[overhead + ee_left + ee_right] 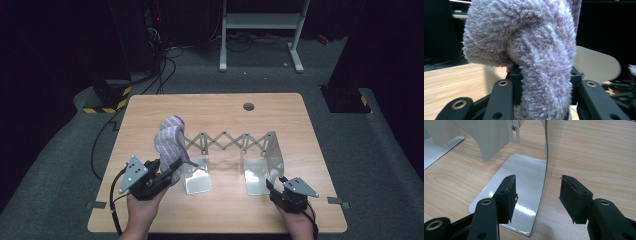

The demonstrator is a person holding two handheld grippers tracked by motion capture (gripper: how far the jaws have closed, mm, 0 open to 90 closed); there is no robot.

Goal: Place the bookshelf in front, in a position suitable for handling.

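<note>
A fluffy lilac sock (170, 136) (536, 50) stands lifted above the left part of the wooden table (215, 210), drooping over at its top. My left gripper (171, 169) (544, 75) is shut on its lower part, with the pile squeezed between both jaws. Behind it stretches a metal scissor rack (227, 142) with a bent plate at each end. My right gripper (273, 188) (537, 195) is open at the rack's right end. That end's thin upright plate (546, 157) stands edge-on between the jaws, touching neither, above its shiny foot (524, 177).
The rack's left foot (196, 181) lies just right of the sock. A round cable hole (248, 106) sits near the table's far edge. On the floor behind the table are black cables (162, 70) and a white stand (260, 30).
</note>
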